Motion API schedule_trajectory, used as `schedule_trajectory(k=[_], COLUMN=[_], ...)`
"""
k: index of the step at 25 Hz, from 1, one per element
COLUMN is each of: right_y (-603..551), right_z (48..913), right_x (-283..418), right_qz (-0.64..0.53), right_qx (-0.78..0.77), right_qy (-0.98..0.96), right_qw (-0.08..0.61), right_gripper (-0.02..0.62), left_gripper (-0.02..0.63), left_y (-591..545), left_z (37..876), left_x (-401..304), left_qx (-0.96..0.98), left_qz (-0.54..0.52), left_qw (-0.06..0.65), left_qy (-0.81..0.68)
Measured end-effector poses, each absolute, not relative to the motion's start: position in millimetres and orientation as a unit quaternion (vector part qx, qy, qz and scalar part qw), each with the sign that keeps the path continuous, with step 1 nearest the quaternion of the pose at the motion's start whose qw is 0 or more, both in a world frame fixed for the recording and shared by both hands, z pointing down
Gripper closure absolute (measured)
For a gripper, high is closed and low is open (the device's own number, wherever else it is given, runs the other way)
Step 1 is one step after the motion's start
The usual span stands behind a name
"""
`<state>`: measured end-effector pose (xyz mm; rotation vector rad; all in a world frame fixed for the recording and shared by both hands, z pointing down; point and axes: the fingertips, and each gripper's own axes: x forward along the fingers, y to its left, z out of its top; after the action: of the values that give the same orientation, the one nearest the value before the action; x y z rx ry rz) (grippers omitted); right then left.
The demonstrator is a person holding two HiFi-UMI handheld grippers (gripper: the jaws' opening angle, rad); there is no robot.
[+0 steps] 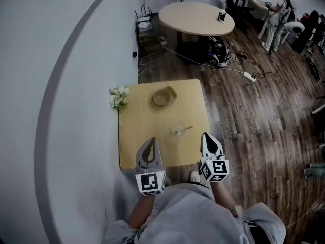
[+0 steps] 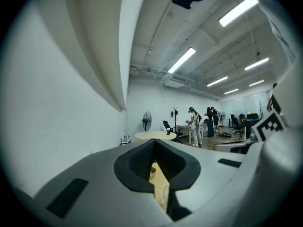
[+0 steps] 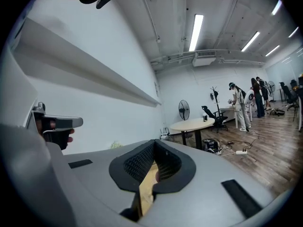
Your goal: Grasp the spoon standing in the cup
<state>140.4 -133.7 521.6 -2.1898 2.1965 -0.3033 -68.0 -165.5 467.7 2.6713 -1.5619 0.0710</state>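
Note:
A clear cup [image 1: 178, 131] stands on the small square wooden table [image 1: 142, 126], right of its middle. A spoon [image 1: 186, 129] leans out of the cup toward the right. My left gripper [image 1: 151, 143] hovers over the table's near edge, left of and nearer than the cup, with its jaws together and nothing held. My right gripper [image 1: 205, 136] is at the table's near right corner, just right of the cup, also shut and empty. In the left gripper view, the left gripper [image 2: 157, 168] shows only a thin slit, with the cup [image 2: 165, 191] faintly visible through it. The right gripper [image 3: 151, 170] looks the same in its own view.
A shallow bowl [image 1: 163, 96] sits at the table's far side, and white flowers [image 1: 118, 97] at its far left corner against the wall. Beyond are a round table [image 1: 195, 18], floor cables with a power strip [image 1: 249, 76], and a standing person [image 1: 281, 11].

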Motion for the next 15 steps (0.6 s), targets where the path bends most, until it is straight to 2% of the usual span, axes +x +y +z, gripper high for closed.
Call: schedule_trajectory(k=[1, 2, 3, 15], right_y=[-137.1, -141.0, -145.0, -175.9], right_z=[528.2, 536.0, 544.6, 613.9], right_x=[144.6, 147.7, 148.5, 144.8], right_qz=[-0.103, -0.11, -0.121, -0.214], right_qx=[-0.707, -0.709, -0.706, -0.673], right_qy=[0.7, 0.696, 0.697, 0.707], right_qw=[0.009, 0.005, 0.002, -0.033], right_gripper=[0.597, 0.569, 0.491, 0.491], left_gripper=[0.604, 0.604, 0.604, 0.604], left_y=[-165.5, -165.9, -166.2, -164.1], left_z=[467.0, 467.5, 468.9, 478.5], left_x=[-67.4, -67.8, -69.1, -99.3], left_qx=[0.86, 0.857, 0.853, 0.807], left_qz=[0.024, 0.026, 0.028, 0.057], left_qw=[0.022, 0.022, 0.024, 0.033], left_qy=[-0.509, -0.515, -0.521, -0.586])
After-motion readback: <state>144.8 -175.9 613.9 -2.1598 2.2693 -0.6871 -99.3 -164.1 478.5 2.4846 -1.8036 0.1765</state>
